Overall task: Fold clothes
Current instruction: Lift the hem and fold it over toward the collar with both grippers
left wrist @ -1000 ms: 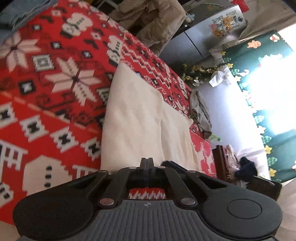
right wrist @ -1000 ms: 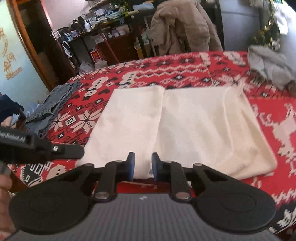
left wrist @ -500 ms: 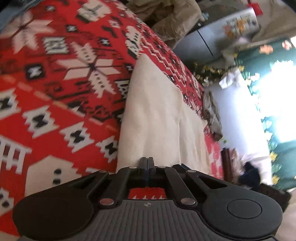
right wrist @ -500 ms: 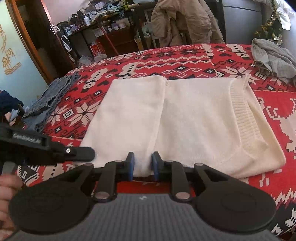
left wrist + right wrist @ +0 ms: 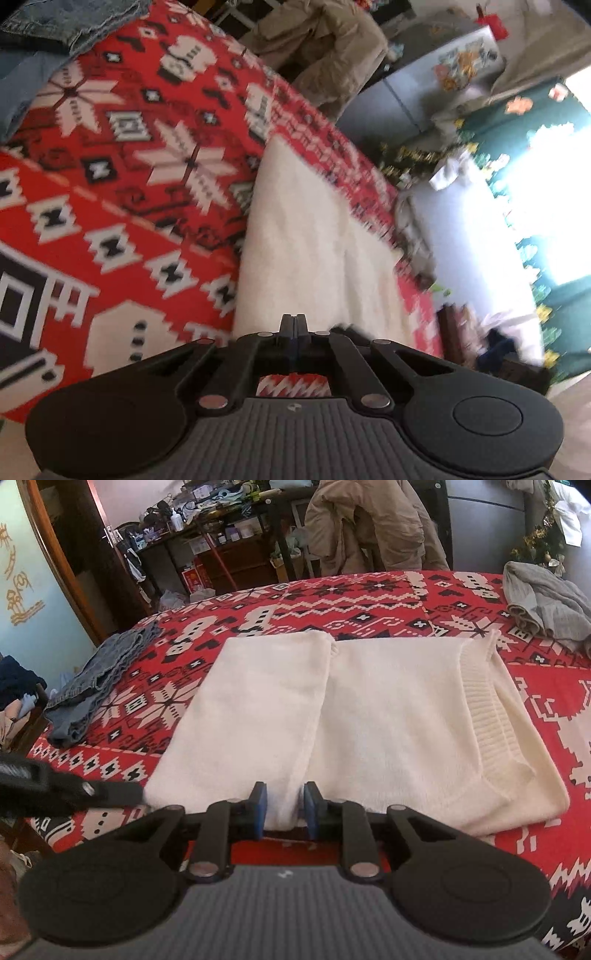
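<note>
since the earlier frames the left wrist view has swung back across the red cloth and is blurred with motion, while the right wrist view is nearly unchanged, with the left gripper [image 5: 122, 796] now showing only as a smeared dark shape at its left edge

the red patterned blanket [image 5: 373, 590] with white snowflakes and zigzags covers the whole flat surface. folded denim [image 5: 99, 679] lies on it at the left, well apart from the sweater, and a crumpled grey garment [image 5: 543, 605] sits at the far right corner. beyond the surface a tan coat [image 5: 369, 524] hangs over a chair, with a cluttered dark desk to its left; in the left wrist view there is a green curtain [image 5: 517, 122] beside a bright window

the cream sweater [image 5: 388, 716] lies flat in the middle of the blanket, partly folded, with one panel laid over its left part. its long axis runs left to right in the right wrist view, and the ribbed band [image 5: 487, 709] is toward the right end

the right gripper [image 5: 284, 808] has its jaws partly open, with the near edge of the sweater bunched between the blue pads [image 5: 258, 805]; whether they press it i cannot tell. the left gripper's jaws are fully closed, and whether any cloth is nipped between them i cannot tell
</note>
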`<act>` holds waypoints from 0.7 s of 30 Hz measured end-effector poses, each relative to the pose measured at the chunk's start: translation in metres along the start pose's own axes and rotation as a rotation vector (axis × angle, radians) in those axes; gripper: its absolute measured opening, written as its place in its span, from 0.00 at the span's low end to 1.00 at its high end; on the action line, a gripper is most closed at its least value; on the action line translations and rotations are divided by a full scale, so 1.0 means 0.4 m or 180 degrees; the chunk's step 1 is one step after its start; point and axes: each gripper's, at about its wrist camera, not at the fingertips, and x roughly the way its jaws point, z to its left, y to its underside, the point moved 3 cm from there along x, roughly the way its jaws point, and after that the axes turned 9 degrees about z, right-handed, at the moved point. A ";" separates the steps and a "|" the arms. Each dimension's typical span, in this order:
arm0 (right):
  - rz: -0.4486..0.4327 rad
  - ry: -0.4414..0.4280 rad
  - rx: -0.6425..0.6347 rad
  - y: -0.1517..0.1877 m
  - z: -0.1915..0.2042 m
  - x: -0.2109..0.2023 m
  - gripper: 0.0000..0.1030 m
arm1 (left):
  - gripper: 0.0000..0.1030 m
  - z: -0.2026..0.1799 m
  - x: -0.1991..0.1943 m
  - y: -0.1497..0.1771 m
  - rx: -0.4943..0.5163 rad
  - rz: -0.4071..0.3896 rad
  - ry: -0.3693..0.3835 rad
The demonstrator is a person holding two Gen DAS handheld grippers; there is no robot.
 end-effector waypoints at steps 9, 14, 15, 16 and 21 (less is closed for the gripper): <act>0.0008 0.0016 -0.0030 0.000 0.002 0.001 0.23 | 0.03 0.016 0.073 -0.004 0.0166 0.0258 -0.0284; -0.0007 0.0034 -0.0118 0.006 0.003 -0.002 0.24 | 0.03 0.016 0.039 0.010 0.0224 0.0181 -0.0428; 0.0000 0.0030 -0.0137 0.007 0.001 -0.005 0.23 | 0.01 0.009 0.032 0.012 0.0270 0.0158 -0.0508; 0.0008 0.0026 -0.0155 0.009 -0.002 -0.009 0.23 | 0.00 0.006 0.025 0.014 0.0290 0.0147 -0.0534; -0.0024 0.0092 -0.0255 0.020 -0.015 -0.049 0.23 | 0.00 -0.008 -0.007 0.013 0.0329 0.0092 -0.0519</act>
